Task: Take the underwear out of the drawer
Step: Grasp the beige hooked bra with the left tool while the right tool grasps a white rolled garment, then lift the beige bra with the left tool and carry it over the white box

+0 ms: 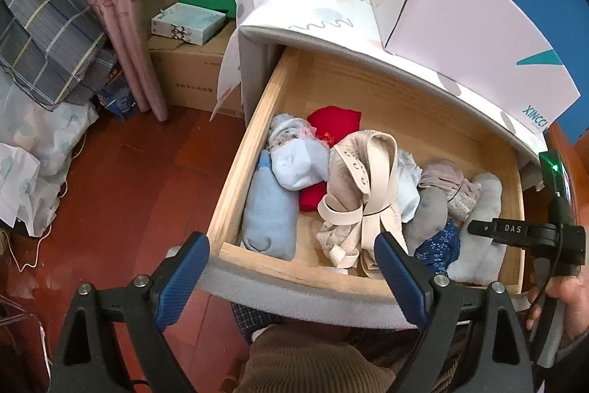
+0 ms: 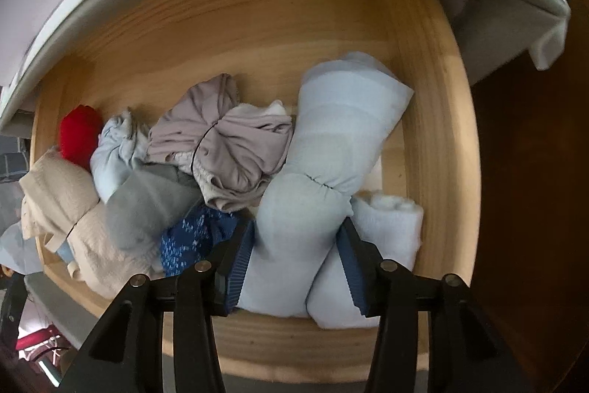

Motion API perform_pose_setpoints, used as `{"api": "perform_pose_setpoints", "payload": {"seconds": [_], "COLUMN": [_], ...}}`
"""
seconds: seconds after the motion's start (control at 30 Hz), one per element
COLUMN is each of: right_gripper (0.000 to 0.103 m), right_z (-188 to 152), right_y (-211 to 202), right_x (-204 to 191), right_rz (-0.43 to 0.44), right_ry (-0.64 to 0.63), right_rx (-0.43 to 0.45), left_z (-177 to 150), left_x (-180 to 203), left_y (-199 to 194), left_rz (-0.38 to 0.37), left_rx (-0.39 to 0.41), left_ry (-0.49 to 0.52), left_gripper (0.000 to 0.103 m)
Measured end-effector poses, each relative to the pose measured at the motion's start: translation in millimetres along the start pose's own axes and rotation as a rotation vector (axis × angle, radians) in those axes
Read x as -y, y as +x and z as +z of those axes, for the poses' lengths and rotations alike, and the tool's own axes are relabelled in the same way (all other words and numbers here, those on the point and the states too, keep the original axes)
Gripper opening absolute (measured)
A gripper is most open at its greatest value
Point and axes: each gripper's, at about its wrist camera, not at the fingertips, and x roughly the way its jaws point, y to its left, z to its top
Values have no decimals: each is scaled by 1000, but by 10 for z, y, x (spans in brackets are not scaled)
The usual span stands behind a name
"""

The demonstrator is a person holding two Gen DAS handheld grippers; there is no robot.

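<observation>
The wooden drawer [image 1: 235,168] stands pulled out, with rolled and bunched underwear inside. My right gripper [image 2: 294,264] points down into its right end. Both blue pads [image 2: 241,260] lie against the sides of a pale blue rolled garment [image 2: 320,153], so it is shut on that roll. The same roll [image 1: 482,209] lies at the drawer's right end in the left wrist view. Left of it are a dark blue patterned piece [image 2: 191,238], a grey one [image 2: 147,205], a taupe bundle [image 2: 224,150], a beige bra [image 1: 368,179] and a red item [image 1: 333,122]. My left gripper [image 1: 291,245] hovers open above the drawer's front edge, with nothing in it.
A white towel-like roll [image 2: 386,220] lies against the drawer's right wall. The cabinet top [image 1: 316,6] overhangs the drawer's back and carries a pale box [image 1: 460,17]. Cardboard boxes [image 1: 191,72], a curtain [image 1: 121,6] and bedding [image 1: 44,32] stand to the left on the red floor.
</observation>
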Motion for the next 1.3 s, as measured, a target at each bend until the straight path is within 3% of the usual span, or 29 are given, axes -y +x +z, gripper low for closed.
{"api": "perform_pose_setpoints", "payload": {"seconds": [0.2,0.43,0.87,1.03,1.3], "right_gripper": [47,32,28,28,28], "right_z": [151,161,-351,-545,-745], "right_y": [247,227,-330,-438,-579], "right_x": [6,106,253,250,155], "right_rz": [-22,-12,-72,-48,-46], "right_ry": [-10,-17,-133,-138,-162], "right_rx": [-33,-21,153,203,212], "left_z": [38,73,165,221,266], "left_x": [19,62,393,507,589], "left_y": [89,169,385,542,887], "left_rz": [-7,-20,-54,-44,-26], "left_rx": [-25,-56,-132,-161,-234], "left_ry": [-3,3,5,-6,-88], "left_gripper": [93,93,93,93,92]}}
